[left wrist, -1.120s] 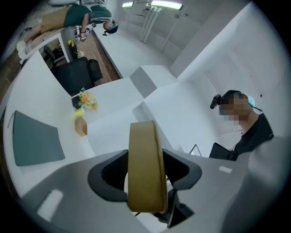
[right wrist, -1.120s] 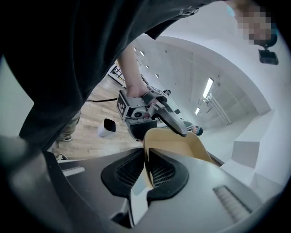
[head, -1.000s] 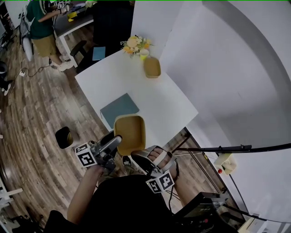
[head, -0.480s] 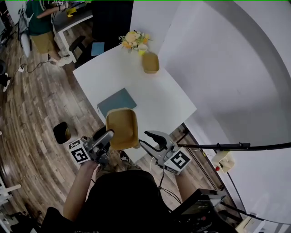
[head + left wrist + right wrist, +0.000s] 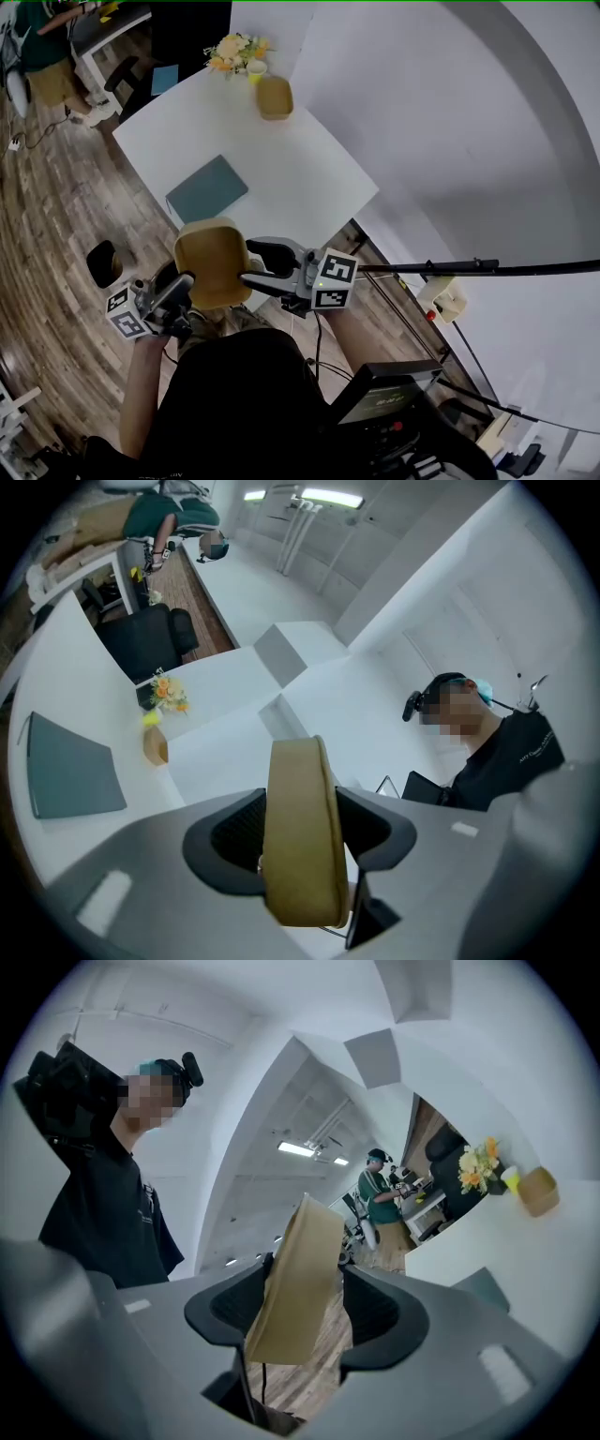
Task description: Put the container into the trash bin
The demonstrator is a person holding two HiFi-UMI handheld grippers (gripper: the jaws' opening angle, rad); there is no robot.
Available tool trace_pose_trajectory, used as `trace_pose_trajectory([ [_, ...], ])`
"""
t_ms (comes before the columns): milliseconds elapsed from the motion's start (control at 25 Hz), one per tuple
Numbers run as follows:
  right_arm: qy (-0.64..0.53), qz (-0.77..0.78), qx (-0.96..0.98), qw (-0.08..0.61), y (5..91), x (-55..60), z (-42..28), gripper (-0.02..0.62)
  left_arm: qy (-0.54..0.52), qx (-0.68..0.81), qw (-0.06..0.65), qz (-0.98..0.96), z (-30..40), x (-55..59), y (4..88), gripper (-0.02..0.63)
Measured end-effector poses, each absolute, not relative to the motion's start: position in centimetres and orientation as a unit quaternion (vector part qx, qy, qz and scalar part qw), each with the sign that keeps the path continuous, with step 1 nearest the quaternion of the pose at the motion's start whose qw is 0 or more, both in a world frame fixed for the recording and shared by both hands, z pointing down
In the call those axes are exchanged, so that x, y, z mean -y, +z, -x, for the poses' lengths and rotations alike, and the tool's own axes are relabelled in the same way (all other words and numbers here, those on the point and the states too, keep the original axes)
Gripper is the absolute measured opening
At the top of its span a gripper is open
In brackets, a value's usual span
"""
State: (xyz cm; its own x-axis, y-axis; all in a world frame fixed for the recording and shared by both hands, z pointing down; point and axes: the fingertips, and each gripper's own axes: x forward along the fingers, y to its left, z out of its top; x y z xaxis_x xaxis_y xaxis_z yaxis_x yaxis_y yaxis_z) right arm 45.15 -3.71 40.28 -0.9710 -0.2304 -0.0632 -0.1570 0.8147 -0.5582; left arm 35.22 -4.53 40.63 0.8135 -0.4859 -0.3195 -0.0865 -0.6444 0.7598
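Brown wood-plank floor (image 5: 56, 216) down left side of head view. White square table (image 5: 281, 178) at upper centre, far corner close to a white wall (image 5: 469, 141) filling the right half. Second white desk (image 5: 103, 23) and black chair (image 5: 122, 75) at upper left. Ceiling strip lights (image 5: 328, 497) lit, top of left gripper view.

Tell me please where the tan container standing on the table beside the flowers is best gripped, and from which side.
Grip the tan container by its thin rim wall, one jaw inside and one outside: it seems to sit open side up. Come from above at the near edge, probably, because the flowers and the yellow cup crowd its far corner.
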Motion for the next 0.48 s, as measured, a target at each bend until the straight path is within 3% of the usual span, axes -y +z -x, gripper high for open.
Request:
trace_pose_trajectory([
  [480, -0.342, -0.011, -0.938, 0.056, 41.0, 3.0, -41.4, 0.262, -0.265, 0.192, 0.375, -0.867, -33.4, 2.8, 41.1, 0.225],
])
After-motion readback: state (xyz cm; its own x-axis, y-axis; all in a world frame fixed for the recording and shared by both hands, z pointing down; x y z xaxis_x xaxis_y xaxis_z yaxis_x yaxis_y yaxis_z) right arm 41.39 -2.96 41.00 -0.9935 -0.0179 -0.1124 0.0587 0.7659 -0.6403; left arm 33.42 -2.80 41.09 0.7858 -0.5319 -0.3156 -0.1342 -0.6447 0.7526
